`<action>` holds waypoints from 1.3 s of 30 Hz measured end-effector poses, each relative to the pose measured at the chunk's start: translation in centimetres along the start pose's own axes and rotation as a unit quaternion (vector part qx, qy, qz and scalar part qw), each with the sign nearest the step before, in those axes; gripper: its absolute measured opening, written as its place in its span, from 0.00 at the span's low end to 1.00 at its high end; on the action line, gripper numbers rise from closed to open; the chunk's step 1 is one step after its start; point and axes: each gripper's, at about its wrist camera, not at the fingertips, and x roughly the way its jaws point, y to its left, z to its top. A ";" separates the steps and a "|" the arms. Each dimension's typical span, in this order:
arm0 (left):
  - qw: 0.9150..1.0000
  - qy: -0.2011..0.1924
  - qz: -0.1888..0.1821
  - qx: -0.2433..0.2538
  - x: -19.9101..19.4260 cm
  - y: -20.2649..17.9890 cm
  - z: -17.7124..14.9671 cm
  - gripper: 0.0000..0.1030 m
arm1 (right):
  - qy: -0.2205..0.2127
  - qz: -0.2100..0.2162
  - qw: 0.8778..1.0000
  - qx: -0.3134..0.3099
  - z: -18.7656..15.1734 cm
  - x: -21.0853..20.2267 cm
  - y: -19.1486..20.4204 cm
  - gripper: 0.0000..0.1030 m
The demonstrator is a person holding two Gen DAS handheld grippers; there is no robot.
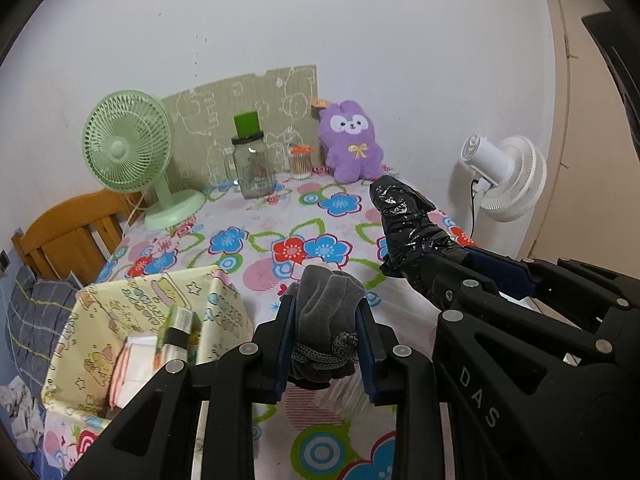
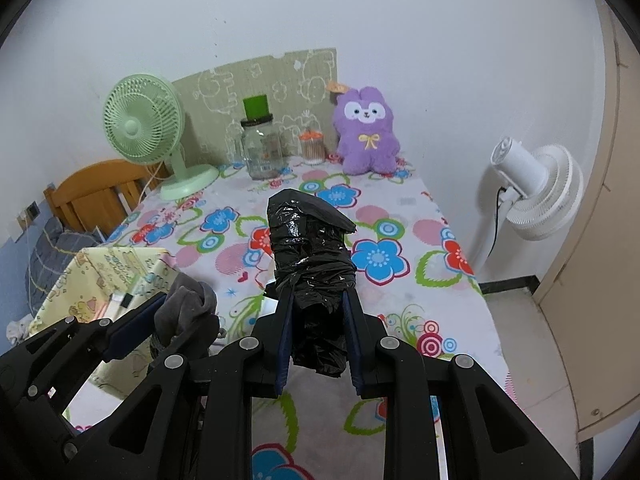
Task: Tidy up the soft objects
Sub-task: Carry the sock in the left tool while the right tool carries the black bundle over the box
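My left gripper (image 1: 326,304) is shut on a grey cloth bundle (image 1: 326,312) tied with grey cord, held above the flowered table. In the right wrist view the same grey cloth bundle (image 2: 186,308) shows at lower left in the left gripper (image 2: 168,312). My right gripper (image 2: 316,300) is shut on a rolled black plastic bag (image 2: 308,240) that sticks out past the fingertips. In the left wrist view the black plastic bag (image 1: 404,220) juts up at right. A purple plush bunny (image 1: 352,144) (image 2: 368,136) sits against the wall at the table's far end.
A yellow patterned fabric bin (image 1: 132,320) (image 2: 108,268) with small items stands at the table's left. Further back are a green desk fan (image 1: 128,152), a glass jar (image 1: 252,168) with a green box on top and a cotton swab tub (image 1: 300,162). A white fan (image 2: 536,188) stands right.
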 end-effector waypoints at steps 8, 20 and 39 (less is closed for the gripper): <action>1.000 -0.020 0.002 0.001 -2.6 1.0 0.0 0.27 | -0.025 -0.003 1.000 -0.011 0.1 -2.9 1.7 0.26; 0.999 -0.032 0.013 -0.008 -4.4 3.7 -0.5 0.27 | -0.043 0.013 0.999 -0.023 0.1 -4.7 4.6 0.26; 0.998 -0.016 0.041 -0.045 -3.3 9.8 -2.1 0.28 | -0.028 0.073 0.996 -0.052 0.0 -2.6 10.8 0.26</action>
